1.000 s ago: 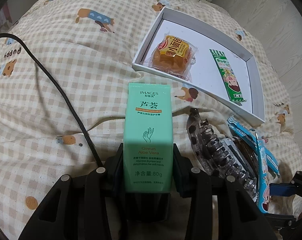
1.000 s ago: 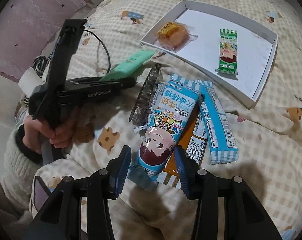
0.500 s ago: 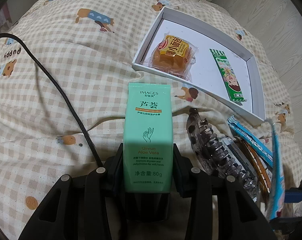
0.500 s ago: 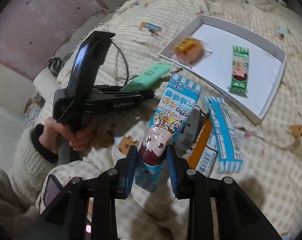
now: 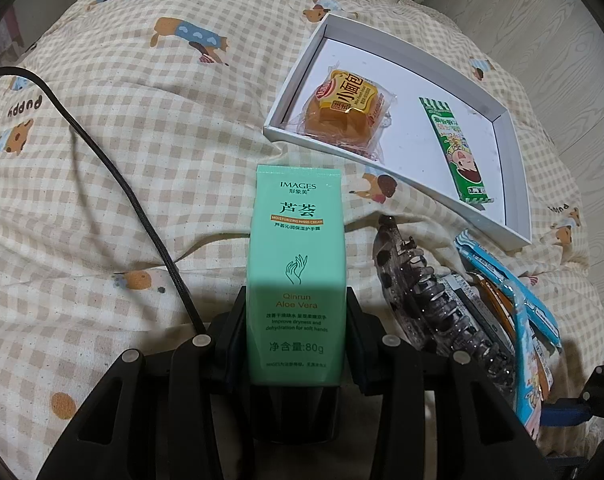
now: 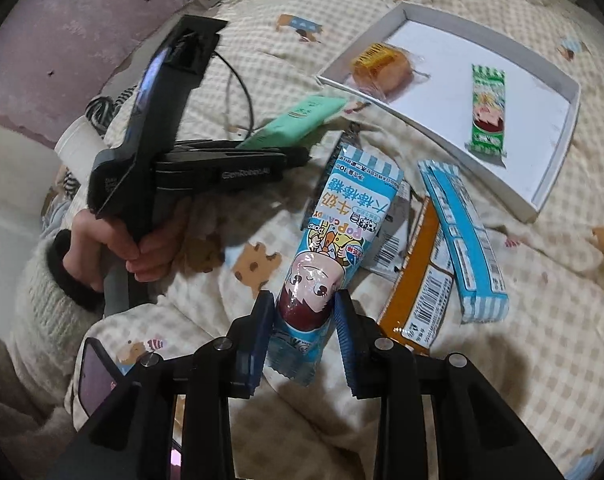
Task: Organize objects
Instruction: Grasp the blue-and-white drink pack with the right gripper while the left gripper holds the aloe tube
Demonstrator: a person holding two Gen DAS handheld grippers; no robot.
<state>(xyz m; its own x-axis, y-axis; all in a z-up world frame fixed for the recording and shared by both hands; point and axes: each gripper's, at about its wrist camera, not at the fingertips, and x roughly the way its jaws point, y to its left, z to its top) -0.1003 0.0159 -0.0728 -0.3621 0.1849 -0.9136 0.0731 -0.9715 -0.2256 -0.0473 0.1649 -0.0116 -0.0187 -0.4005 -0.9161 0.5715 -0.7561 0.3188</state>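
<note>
My left gripper (image 5: 296, 296) is shut on a green hand cream tube (image 5: 296, 240), which sticks out forward over the checked quilt. Pinched in my right gripper (image 6: 303, 312) is a blue milk-candy packet (image 6: 341, 232), its lower end between the blue pads and the rest raised above the pile. A white tray (image 5: 405, 42) lies further back and holds a wrapped bun (image 5: 343, 114) and a green candy stick (image 5: 455, 152). The right wrist view shows the left gripper (image 6: 298, 156) from the side with the tube (image 6: 298, 120), held by a person's hand (image 6: 114, 248).
A clear hair clip (image 5: 421, 288), another blue packet (image 6: 461, 232) and an orange packet (image 6: 417, 292) lie in a pile in front of the tray (image 6: 557, 152). A black cable (image 5: 102, 152) runs across the quilt on the left. A phone (image 6: 98, 384) lies at the lower left.
My right gripper closed on the blue candy packet and lifted its far end off the pile. The left gripper and the tube have not moved.
</note>
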